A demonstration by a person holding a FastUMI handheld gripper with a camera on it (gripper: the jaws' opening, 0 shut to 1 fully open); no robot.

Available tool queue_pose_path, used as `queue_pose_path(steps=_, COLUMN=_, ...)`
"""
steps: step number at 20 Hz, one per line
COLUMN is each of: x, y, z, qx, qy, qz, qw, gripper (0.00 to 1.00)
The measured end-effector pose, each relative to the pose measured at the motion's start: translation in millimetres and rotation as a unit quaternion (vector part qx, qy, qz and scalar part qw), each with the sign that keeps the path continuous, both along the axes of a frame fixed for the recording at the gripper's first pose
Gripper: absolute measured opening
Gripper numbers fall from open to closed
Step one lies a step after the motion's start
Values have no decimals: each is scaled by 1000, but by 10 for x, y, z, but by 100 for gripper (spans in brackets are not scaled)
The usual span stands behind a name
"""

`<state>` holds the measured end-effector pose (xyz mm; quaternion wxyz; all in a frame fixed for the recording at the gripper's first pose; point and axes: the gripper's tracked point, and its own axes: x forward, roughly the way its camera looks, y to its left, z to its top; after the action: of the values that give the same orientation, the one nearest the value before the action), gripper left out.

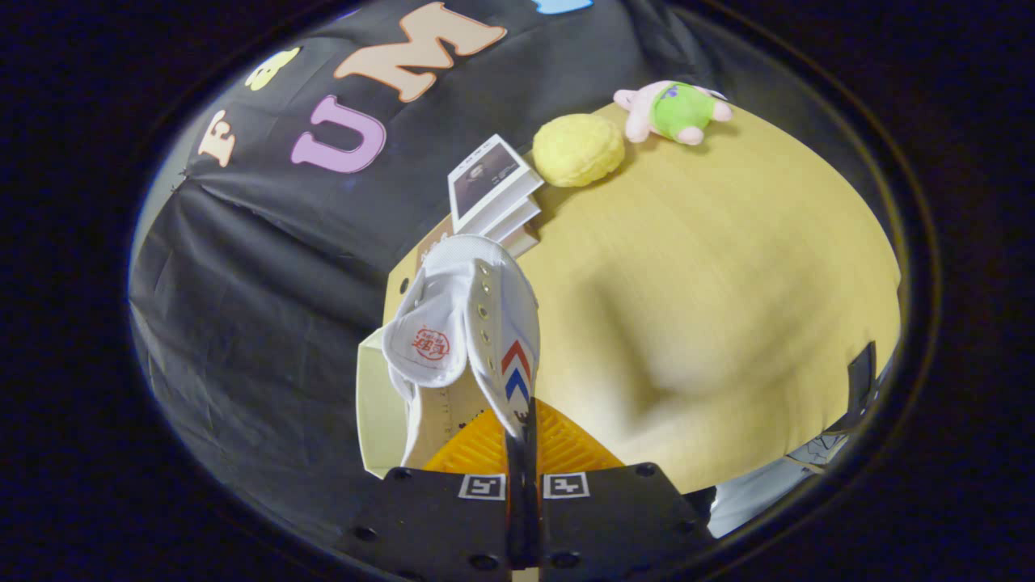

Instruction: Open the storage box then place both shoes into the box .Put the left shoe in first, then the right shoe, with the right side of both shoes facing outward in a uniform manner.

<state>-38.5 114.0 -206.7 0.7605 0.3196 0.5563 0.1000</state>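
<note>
A white canvas shoe [465,323] with red and blue chevrons on its side hangs from my gripper [521,453], toe pointing away from me. Both fingers are shut on the edge of the shoe's opening near the heel. The shoe's tongue with a red stamp flops to the left. The shoe is lifted above the table [711,267], and the whole view is tilted. A pale cream panel [376,404], maybe part of the storage box, shows just behind and below the shoe on its left; I cannot tell more of it.
A stack of white books [497,194] lies beyond the shoe's toe. A yellow round plush [578,149] and a pink-and-green plush toy [675,111] sit further back on the wooden table. A dark strap [861,380] hangs at the table's right rim.
</note>
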Motion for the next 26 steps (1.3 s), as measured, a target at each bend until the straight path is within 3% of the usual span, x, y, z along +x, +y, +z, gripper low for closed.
queue_pose_path(steps=7, x=-13, y=781, z=325, qx=6, qy=-27, qz=31, qw=999, gripper=3)
queue_pose_path(steps=16, x=-46, y=1526, z=195, qx=-4, qy=-12, qz=45, qw=999, gripper=3)
queue_pose_path(steps=19, x=-10, y=1681, z=392, qx=33, qy=-32, qz=34, qw=998, gripper=32)
queue_pose_path(steps=26, x=190, y=1286, z=740, qx=2, qy=-138, qz=55, qw=989, gripper=100)
